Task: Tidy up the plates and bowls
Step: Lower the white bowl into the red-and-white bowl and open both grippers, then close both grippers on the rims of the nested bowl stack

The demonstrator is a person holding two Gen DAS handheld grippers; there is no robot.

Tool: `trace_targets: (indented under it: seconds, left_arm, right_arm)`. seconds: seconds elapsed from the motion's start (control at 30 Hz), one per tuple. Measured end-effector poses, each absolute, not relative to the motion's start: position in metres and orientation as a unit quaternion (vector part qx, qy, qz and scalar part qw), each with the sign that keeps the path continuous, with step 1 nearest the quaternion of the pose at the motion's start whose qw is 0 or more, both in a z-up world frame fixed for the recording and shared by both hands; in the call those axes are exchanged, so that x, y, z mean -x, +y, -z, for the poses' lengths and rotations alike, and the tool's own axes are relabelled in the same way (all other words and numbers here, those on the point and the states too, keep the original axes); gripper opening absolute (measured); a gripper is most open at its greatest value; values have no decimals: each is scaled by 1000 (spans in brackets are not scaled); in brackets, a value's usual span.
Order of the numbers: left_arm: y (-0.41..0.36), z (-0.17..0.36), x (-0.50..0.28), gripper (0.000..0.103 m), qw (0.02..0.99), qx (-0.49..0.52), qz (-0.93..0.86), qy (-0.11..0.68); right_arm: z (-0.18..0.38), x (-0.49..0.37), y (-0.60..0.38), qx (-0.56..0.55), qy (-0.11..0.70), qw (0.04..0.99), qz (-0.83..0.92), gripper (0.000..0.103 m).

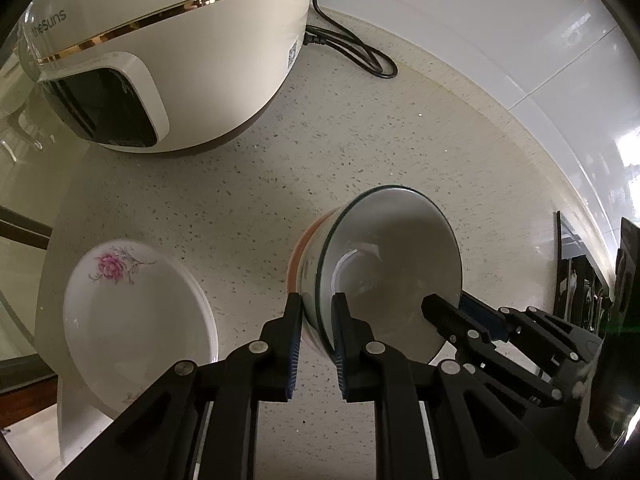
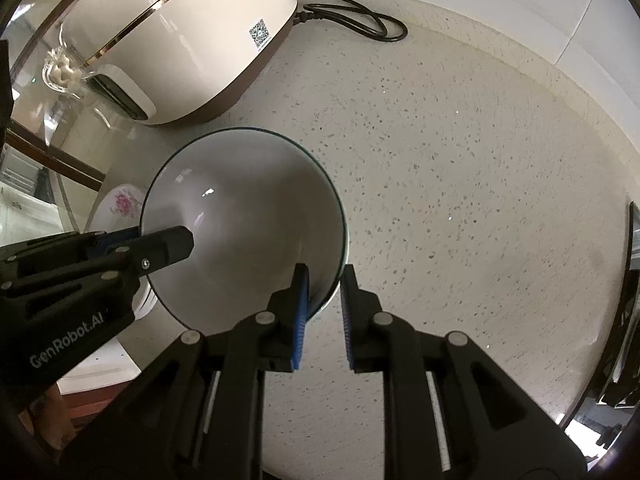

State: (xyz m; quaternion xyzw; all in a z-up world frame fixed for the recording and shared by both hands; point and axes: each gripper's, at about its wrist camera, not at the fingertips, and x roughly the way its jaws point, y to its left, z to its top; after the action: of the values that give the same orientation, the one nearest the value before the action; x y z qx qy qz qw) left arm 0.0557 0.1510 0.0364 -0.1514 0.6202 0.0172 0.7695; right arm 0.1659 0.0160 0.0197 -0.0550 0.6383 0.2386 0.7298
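A white bowl with a dark green rim and an orange band outside [image 1: 384,264] sits above the speckled counter; it also shows in the right wrist view [image 2: 248,216]. My left gripper [image 1: 317,312] is shut on its left rim, one finger inside and one outside. My right gripper [image 2: 325,284] is shut on the opposite rim the same way. The right gripper's fingers [image 1: 452,316] show in the left view; the left gripper's fingers [image 2: 160,252] show in the right view. A white plate with a pink flower [image 1: 132,320] lies to the left, also seen in the right wrist view [image 2: 120,204].
A large cream rice cooker with a gold band [image 1: 160,52] stands at the back left, its black cord [image 1: 352,52] looped on the counter [image 1: 280,168]. White tiled wall [image 1: 540,60] runs behind. Dark items [image 1: 584,280] stand at the far right edge.
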Motion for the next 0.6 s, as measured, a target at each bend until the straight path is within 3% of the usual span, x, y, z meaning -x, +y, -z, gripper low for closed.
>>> trace_targets:
  seconds: [0.17,0.33,0.6]
  left_arm:
    - [150,-36,-56,22,767,149,-15,623]
    - [147,-42,-55,42,775,144,-16,616]
    - [146,-49,-52,43,780,143,-21,609]
  right_arm:
    - [-21,-168,14,47,637,731,-238,23]
    - [-25,-165,12,51,634,735,-234,33]
    - [-31,-166,5,48,627,745,-223,49]
